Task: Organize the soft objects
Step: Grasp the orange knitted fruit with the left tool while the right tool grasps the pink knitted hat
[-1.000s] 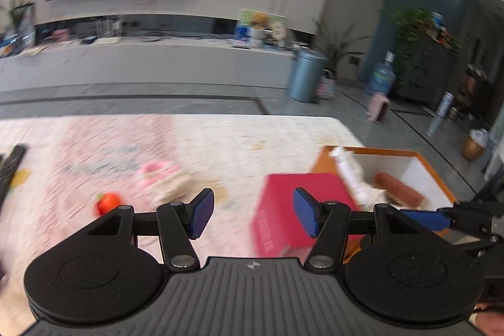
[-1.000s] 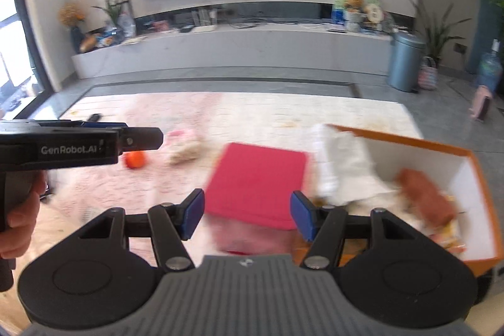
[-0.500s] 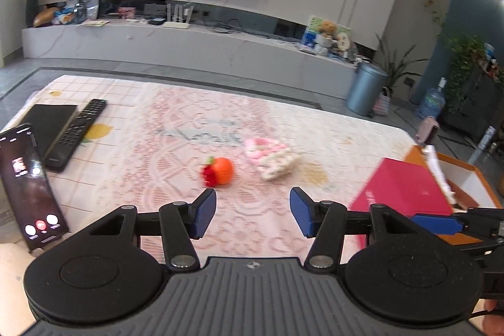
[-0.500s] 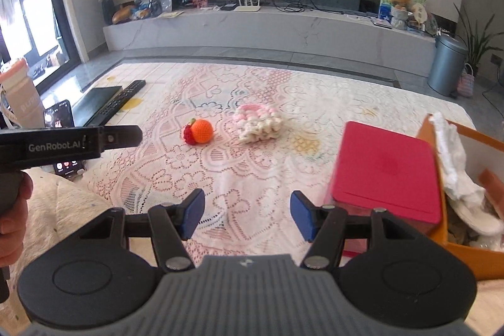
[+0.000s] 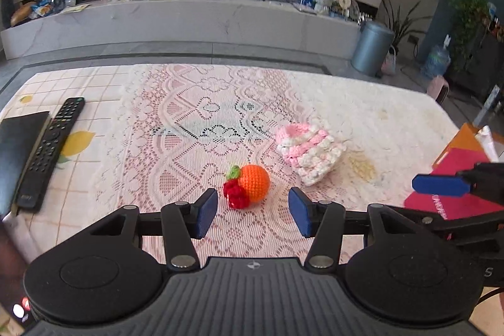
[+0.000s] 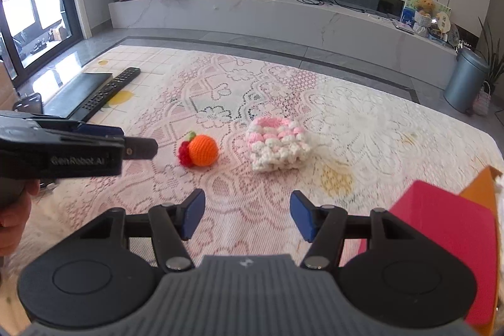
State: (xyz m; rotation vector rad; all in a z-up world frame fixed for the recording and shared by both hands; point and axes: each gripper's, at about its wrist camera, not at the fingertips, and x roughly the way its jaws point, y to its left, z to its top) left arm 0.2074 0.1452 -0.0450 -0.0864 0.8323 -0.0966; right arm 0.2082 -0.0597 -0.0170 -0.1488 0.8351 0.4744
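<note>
The left gripper (image 5: pixel 253 211), spread wide and holding nothing, has closed in on the crocheted orange (image 5: pixel 249 186), which now sits just beyond its fingertips instead of well ahead. The right gripper (image 6: pixel 245 214), also spread and bare, has swung left, so the pink-and-white knit pouch (image 6: pixel 277 144) lies mid-table ahead, and the red box (image 6: pixel 441 229) with the orange box (image 6: pixel 482 188) has slid to the table's right edge.

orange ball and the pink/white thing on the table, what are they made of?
Orange ball: looks like crocheted yarn, matte, fine stitch rows visible, with a red knitted bit and a green tip.
Pink-and-white piece: chunky puffy yarn, probably crochet, lumpy bobbles.
Both appear soft.
</note>
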